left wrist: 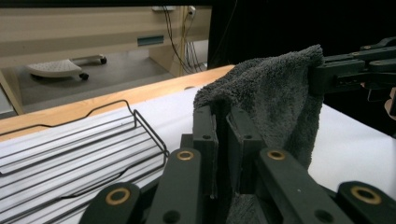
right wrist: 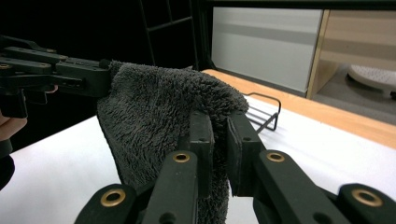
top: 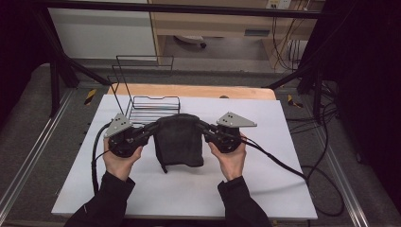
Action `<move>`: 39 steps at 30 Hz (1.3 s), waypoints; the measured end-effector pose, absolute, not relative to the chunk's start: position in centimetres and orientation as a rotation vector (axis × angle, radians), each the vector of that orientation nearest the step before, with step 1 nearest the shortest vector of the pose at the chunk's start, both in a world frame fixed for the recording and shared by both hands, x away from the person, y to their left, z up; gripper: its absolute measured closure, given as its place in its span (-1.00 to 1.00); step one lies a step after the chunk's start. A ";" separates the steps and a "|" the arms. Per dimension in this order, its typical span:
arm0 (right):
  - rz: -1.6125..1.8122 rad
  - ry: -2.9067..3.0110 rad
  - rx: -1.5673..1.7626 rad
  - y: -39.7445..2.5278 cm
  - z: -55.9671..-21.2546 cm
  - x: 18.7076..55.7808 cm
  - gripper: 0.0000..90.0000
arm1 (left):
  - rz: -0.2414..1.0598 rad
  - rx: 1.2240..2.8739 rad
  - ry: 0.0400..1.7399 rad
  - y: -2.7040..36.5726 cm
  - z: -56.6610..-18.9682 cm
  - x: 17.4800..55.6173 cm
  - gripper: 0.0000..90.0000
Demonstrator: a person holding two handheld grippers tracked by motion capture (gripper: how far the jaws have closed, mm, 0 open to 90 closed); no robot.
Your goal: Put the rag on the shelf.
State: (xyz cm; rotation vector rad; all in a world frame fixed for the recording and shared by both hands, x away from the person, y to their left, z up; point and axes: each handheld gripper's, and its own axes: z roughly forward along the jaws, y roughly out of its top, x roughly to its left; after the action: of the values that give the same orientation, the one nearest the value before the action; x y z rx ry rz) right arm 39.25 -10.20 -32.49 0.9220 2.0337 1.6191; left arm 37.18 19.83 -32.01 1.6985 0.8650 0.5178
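Behind towel [top: 178, 139], wire rack [top: 155, 108]

One dark grey towel [top: 179, 139], one black wire rack [top: 155, 109], two grippers, left gripper [top: 150, 128] and right gripper [top: 204, 128], on one white worktop [top: 283, 179].

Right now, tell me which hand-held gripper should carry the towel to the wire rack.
Probably the left hand-held gripper: it grips the dark towel on the side nearest the wire rack; the right hand-held gripper is farther away.
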 end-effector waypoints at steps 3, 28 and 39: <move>1.620 2.023 0.907 -10.0 -32.2 39.2 0.84 | 0.531 1.681 0.860 20.0 -31.7 37.1 0.84; 1.710 1.872 0.811 -7.7 -28.9 39.4 0.84 | 0.608 1.524 0.844 22.2 -28.4 37.9 0.84; 1.739 1.822 0.773 -6.0 -27.4 40.3 0.84 | 0.641 1.454 0.852 23.4 -26.9 38.6 0.84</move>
State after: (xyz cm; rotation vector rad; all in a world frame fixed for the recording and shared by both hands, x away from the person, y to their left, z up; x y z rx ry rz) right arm 40.34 -5.98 -27.36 0.7730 1.8217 1.7388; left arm 38.64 23.42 -26.94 1.4536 0.8516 0.6411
